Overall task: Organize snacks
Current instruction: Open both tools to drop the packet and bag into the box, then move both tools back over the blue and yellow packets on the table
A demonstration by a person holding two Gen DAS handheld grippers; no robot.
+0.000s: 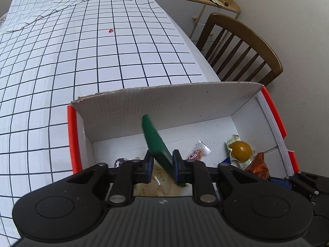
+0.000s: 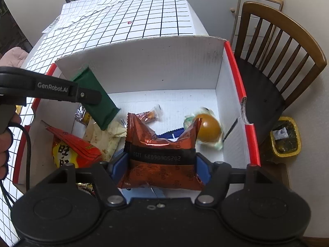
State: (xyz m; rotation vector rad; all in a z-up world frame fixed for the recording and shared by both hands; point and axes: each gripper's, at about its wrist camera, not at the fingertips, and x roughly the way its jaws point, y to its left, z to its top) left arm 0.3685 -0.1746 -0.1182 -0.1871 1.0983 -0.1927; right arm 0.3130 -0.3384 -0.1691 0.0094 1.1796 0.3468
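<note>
A white cardboard box with red edges (image 1: 72,135) (image 2: 236,76) stands on the checked tablecloth and holds the snacks. My left gripper (image 1: 162,164) hangs over the box's left half. A flat green packet (image 1: 154,140) (image 2: 98,98) leans at a slant between its pads, and the gap is wider than the packet. My right gripper (image 2: 162,164) is over the box's near side, shut on a copper-orange foil packet (image 2: 160,156) (image 1: 259,165) that bulges above the pads. Inside lie an orange ball in a clear wrapper (image 1: 240,150) (image 2: 209,130), a small candy (image 1: 198,153) (image 2: 149,116) and a red-yellow bag (image 2: 70,150).
The box's tall back flap (image 1: 164,107) (image 2: 144,65) rises behind the snacks. A wooden chair (image 1: 242,47) (image 2: 283,47) stands at the table's right edge, with a cabinet (image 1: 195,6) behind it and a yellow bin (image 2: 285,138) on the floor. A person's hand (image 2: 6,144) holds the left gripper.
</note>
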